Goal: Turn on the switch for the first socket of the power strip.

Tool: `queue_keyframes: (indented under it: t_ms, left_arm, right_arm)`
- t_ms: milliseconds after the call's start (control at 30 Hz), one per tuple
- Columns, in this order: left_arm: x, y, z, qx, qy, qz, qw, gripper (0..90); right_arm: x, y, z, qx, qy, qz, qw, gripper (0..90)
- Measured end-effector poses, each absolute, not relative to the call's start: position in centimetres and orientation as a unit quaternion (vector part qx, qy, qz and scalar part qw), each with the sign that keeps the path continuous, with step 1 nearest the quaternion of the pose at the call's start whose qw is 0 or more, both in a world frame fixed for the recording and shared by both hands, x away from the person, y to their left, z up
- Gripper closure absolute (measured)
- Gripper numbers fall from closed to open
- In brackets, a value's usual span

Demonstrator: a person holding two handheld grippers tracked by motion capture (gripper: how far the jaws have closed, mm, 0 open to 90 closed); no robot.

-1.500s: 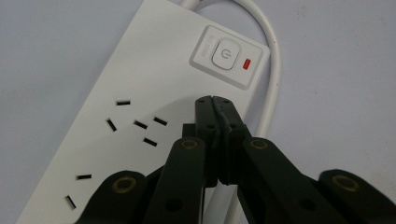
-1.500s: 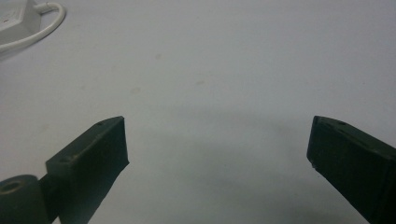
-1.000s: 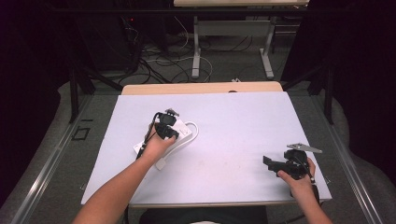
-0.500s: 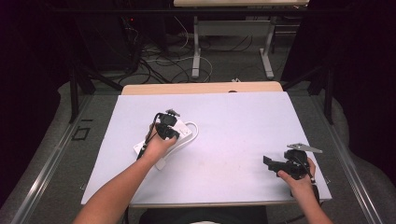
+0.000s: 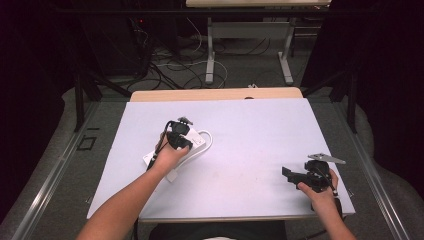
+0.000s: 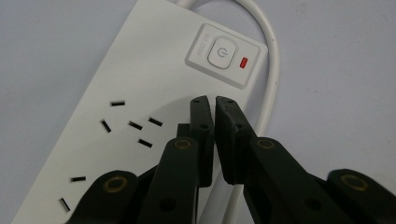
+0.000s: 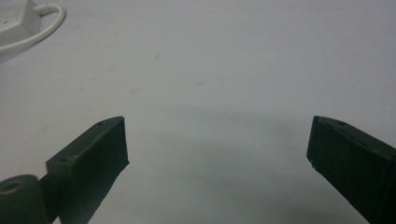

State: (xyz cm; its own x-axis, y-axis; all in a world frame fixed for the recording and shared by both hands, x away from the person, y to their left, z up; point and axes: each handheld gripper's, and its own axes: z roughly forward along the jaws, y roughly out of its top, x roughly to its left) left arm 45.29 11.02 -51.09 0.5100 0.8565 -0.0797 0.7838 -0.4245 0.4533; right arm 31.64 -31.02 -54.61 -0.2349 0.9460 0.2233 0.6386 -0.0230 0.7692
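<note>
High view, items listed left to right. Item one: white power strip (image 5: 176, 150), left of centre on the pale table (image 5: 250, 150), lying on a diagonal, its white cable (image 5: 206, 142) looping round the upper right end. Against the earlier frames it lies on the same spot at the same angle; both forearms enter from the bottom edge as before.

Item two: left gripper (image 5: 181, 134), directly over the strip, held by the left hand (image 5: 167, 155). Change noted: jaws have just been opening, from fully closed to a narrow slit.

Item three: right gripper (image 5: 289, 172), lower right of frame, near the table's front edge, well apart from the strip; position unchanged.

Left gripper view. Left gripper (image 6: 215, 100): the two black jaws stand almost together, a thin gap between the pads, nothing caught in it. The tips hang over the strip's top face, just below the power button (image 6: 222, 52) and its red indicator (image 6: 243, 62); contact with the face cannot be told. Socket slots (image 6: 133, 125) at centre left; cable (image 6: 271, 60) along the right.

Right gripper view. Right gripper (image 7: 217, 140): jaws spread wide, at lower left and lower right of frame, bare table between them, nothing held. Strip end (image 7: 14, 18) and cable loop (image 7: 46, 23) at upper left corner.
</note>
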Motion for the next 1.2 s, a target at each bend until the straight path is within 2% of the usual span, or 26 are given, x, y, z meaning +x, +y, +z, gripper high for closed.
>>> queue_keyframes:
  t_ms: [533, 867, 1200]
  left_arm:
    - [45.4, 11.2, -50.3, 0.836, 0.490, 0.080, 0.234, 62.5]
    - [45.3, 11.3, -49.8, 0.831, 0.486, 0.112, 0.247, 47.2]
    - [44.8, 11.3, -48.8, 0.835, 0.464, 0.136, 0.263, 36.7]
  right_arm:
    - [31.6, -31.0, -54.6, 0.591, 0.671, 0.407, 0.186, 4.5]
    - [31.6, -31.1, -54.6, 0.591, 0.670, 0.408, 0.187, 4.6]
    - [31.5, -31.2, -54.6, 0.594, 0.668, 0.408, 0.185, 4.6]
